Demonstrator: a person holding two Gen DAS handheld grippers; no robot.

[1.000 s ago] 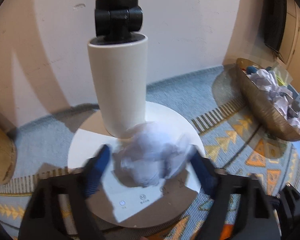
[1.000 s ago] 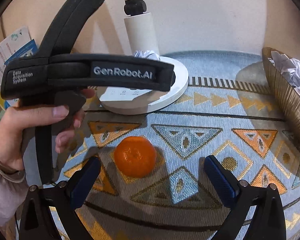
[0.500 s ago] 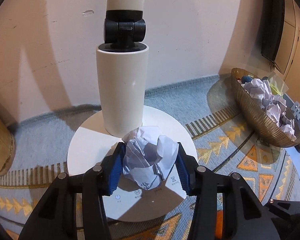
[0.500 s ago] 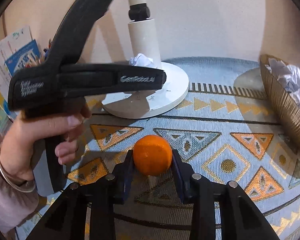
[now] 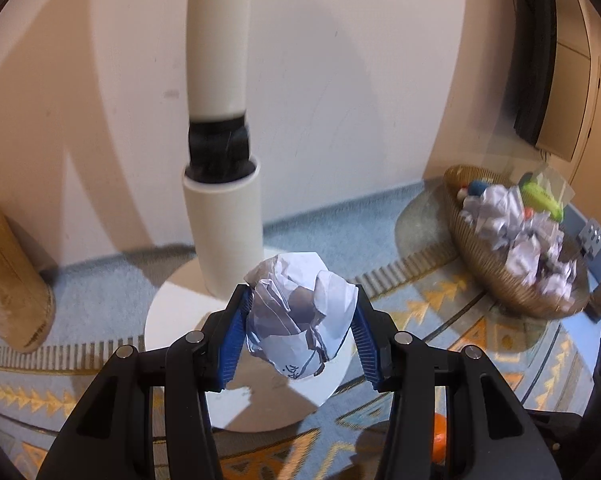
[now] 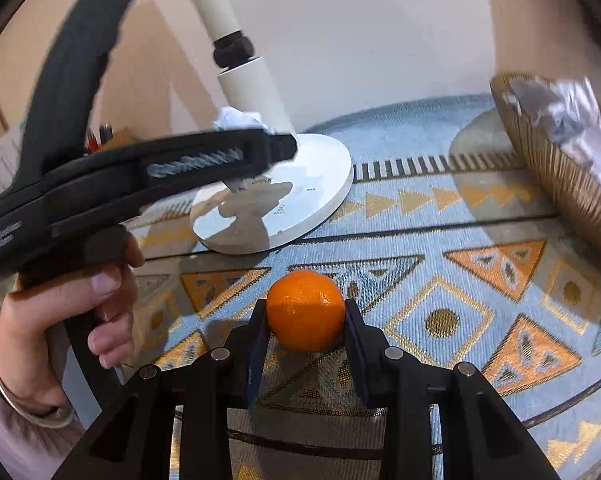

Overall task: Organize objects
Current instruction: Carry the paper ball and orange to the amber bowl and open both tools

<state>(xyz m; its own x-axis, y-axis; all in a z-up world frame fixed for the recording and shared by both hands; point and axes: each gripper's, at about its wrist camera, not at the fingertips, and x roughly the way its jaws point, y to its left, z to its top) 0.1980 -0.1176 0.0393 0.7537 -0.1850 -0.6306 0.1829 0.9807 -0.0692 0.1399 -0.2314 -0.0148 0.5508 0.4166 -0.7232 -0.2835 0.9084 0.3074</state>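
A second ago our left tool [image 5: 300, 322] stood wide around the crumpled paper ball [image 5: 300, 316] lying on the white lamp base [image 5: 180, 320]; its jaws have just closed, the blue pads now press the ball from both sides, and we have lifted it clear of the base, which now shows below it. Our right tool [image 6: 305, 330] stood open with the orange [image 6: 305, 310] lying loose on the patterned rug [image 6: 440, 280] between its fingers; those jaws have just closed too, and we now grip the orange on both sides.
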